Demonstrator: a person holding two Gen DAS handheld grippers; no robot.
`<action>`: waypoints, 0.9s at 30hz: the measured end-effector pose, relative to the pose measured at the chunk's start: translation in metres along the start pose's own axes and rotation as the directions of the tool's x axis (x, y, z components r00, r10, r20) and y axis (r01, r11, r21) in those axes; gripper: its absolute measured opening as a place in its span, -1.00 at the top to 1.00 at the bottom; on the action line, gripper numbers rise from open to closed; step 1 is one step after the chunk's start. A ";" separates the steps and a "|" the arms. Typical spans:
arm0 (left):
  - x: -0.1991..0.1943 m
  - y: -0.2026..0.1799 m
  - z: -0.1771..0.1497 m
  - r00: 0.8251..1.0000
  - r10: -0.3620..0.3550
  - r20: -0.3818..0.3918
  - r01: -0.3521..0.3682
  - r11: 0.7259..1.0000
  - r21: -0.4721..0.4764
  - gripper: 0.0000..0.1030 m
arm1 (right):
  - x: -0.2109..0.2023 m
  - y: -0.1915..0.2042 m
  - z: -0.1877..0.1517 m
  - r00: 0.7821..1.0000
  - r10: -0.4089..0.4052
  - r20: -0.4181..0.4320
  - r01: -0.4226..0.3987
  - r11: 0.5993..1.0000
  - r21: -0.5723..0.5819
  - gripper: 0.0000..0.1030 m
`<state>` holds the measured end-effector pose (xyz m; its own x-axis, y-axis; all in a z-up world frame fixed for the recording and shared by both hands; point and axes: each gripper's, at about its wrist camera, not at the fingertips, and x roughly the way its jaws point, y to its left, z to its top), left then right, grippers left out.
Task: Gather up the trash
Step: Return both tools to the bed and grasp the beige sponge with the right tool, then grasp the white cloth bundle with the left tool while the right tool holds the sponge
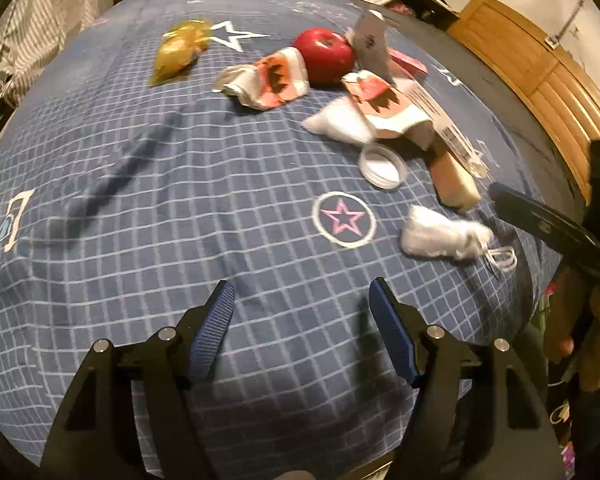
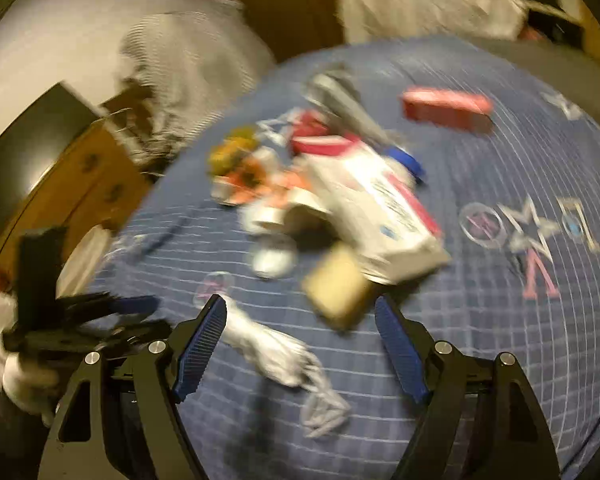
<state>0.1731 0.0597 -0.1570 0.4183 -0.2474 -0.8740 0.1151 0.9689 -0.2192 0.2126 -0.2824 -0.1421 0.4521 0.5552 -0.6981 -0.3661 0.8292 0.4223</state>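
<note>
Your trash lies on a bench (image 1: 180, 208) under a blue grid cloth (image 1: 260, 184) with star prints. Most of it is heaped toward the far right part of the bench. Largest there is a white carton (image 2: 380, 208) with red trim, lying on its side across the heap, a tan block (image 1: 456, 184) poking out from under its near end. A red box (image 2: 446, 108) sits apart, closer to the far edge. A red apple (image 1: 326, 54) rests behind two crumpled orange-and-white wrappers (image 1: 276, 78), just beside them. A yellow bag (image 1: 180, 50) lies alone toward the far left. A white tissue (image 1: 340, 122) touches the heap, and a clear lid (image 1: 382, 166) sits just in front of it.

Near the right edge lies a white wad (image 1: 444, 236); in the right wrist view, which is badly blurred, it seems to sit between your right hand-held gripper (image 2: 302, 344) fingers, not yet gripped.

Your left hand-held gripper (image 1: 302, 320) is spread wide over bare cloth near the front edge, holding nothing. The right one is equally wide apart and holds nothing.
</note>
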 end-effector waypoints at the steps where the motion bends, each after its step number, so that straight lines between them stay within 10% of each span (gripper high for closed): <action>1: 0.002 -0.002 0.001 1.000 0.000 0.000 0.000 1.000 -0.002 -0.37 | 0.005 -0.004 -0.001 1.000 -0.005 -0.020 0.006 1.000 0.020 -0.51; 7: 0.011 -0.019 0.009 1.000 -0.006 -0.004 0.006 0.999 0.040 -0.39 | 0.041 0.003 0.009 0.998 -0.044 -0.037 0.046 0.997 0.062 -0.45; 9: 0.015 -0.030 0.013 1.000 -0.014 0.001 0.014 0.995 0.097 -0.39 | 0.050 0.002 0.017 0.997 -0.071 -0.035 0.073 0.996 0.059 0.08; 12: 0.019 -0.050 0.020 0.999 -0.045 0.020 0.039 0.970 0.238 -0.39 | 0.044 -0.007 0.016 0.998 -0.051 -0.038 0.053 0.997 0.054 0.20; 27: 0.065 -0.121 0.052 0.988 -0.121 -0.097 0.155 0.730 0.666 -0.39 | -0.018 -0.036 -0.035 0.995 -0.065 -0.081 0.059 0.996 -0.073 0.21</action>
<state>0.2333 -0.0746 -0.1650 0.3115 -0.3611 -0.8789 0.7490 0.6625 -0.0067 0.1893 -0.3249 -0.1646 0.4075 0.4929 -0.7687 -0.3968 0.8538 0.3371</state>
